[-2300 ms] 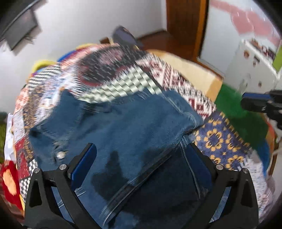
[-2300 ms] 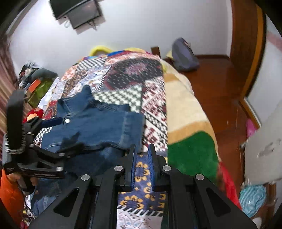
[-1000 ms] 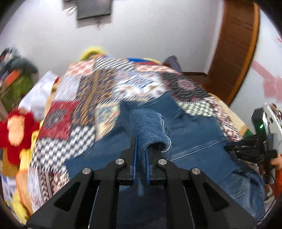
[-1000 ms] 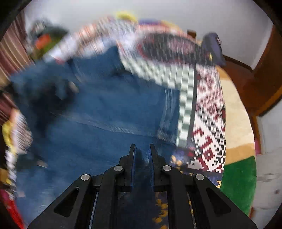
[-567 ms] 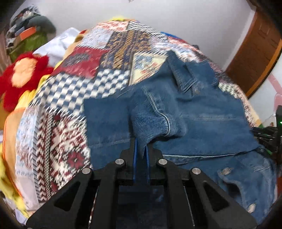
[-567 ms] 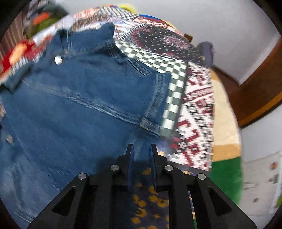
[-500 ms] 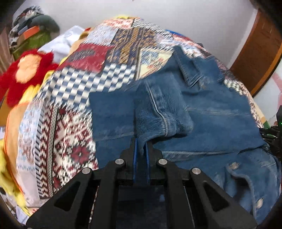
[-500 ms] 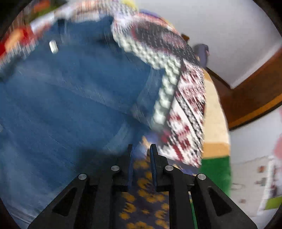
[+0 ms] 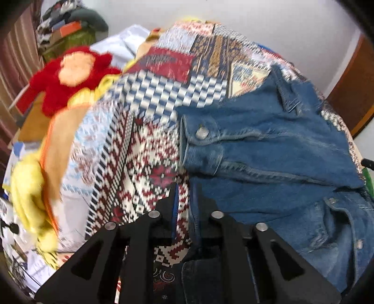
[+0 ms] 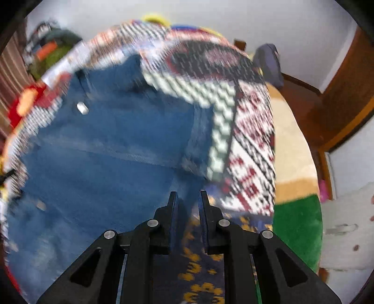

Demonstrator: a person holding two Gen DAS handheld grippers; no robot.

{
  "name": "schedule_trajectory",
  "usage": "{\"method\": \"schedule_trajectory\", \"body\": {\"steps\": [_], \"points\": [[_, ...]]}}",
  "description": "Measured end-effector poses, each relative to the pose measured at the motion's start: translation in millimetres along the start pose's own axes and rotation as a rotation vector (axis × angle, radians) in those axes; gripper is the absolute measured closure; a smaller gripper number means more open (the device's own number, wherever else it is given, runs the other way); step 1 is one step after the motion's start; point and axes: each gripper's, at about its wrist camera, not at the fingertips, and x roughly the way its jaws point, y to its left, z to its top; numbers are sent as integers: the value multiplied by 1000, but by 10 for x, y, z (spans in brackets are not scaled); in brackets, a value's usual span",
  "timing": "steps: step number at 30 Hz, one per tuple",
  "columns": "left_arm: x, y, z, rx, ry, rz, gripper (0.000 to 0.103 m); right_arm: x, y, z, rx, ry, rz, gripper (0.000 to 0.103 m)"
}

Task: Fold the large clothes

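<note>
A blue denim jacket [image 9: 268, 152] lies spread on the patchwork quilt [image 9: 145, 152]. One sleeve is folded across it, and the cuff with its metal button [image 9: 202, 132] points left. My left gripper [image 9: 184, 189] hovers at the jacket's left edge. Its jaws are opening a little, and only quilt and the jacket's edge show in the gap. The right wrist view is blurred. There the jacket [image 10: 116, 152] fills the left half, and my right gripper [image 10: 188, 196] is shut above its right hem, over the quilt [image 10: 250, 152]. No cloth is visibly held.
A red plush toy [image 9: 70, 74] and yellow soft things [image 9: 28, 187] lie at the bed's left side. A heap of clothes [image 9: 70, 21] stands by the wall. A green blanket [image 10: 296, 229] hangs off the right side, and a dark bag [image 10: 268, 63] sits on the wooden floor.
My left gripper carried the sleeve over the jacket, let it go and slid left. The sleeve now lies flat. The right gripper stayed near the right hem and rose slightly.
</note>
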Motion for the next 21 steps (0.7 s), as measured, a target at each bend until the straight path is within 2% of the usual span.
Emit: {"method": "schedule_trajectory", "body": {"steps": [1,2,3,4,8,11,12,13,14,15,16,17,21], "points": [[-49,-41,47,7,-17,-10,68,-27,40,64,0,-10,22,90],[-86,-85,87,15,-38,-19,59,-31,69,89,-2,-13,30,90],[-97,-127,132,23,-58,-22,45,7,120,130,-11,-6,36,90],[-110,-196,172,38,-83,-21,39,51,164,149,-19,5,29,90],[71,-450,294,96,-73,-22,21,562,254,130,-82,108,-84,90],[346,-553,320,129,-17,-1,19,572,234,84,-96,58,-130,90],[450,-574,309,142,7,24,19,560,229,80,-102,56,-129,86],[585,-582,281,159,34,67,19,544,222,73,-105,49,-146,68],[689,-574,243,166,51,102,18,539,219,67,-112,41,-203,52],[743,-553,210,162,59,112,14,539,194,49,-124,28,-262,24],[784,-514,180,147,64,103,13,514,193,30,-139,0,-314,16],[791,-456,157,123,61,82,13,491,150,16,-141,-12,-305,17],[751,-244,118,66,80,76,12,438,-62,-26,-41,11,-177,17]]}}
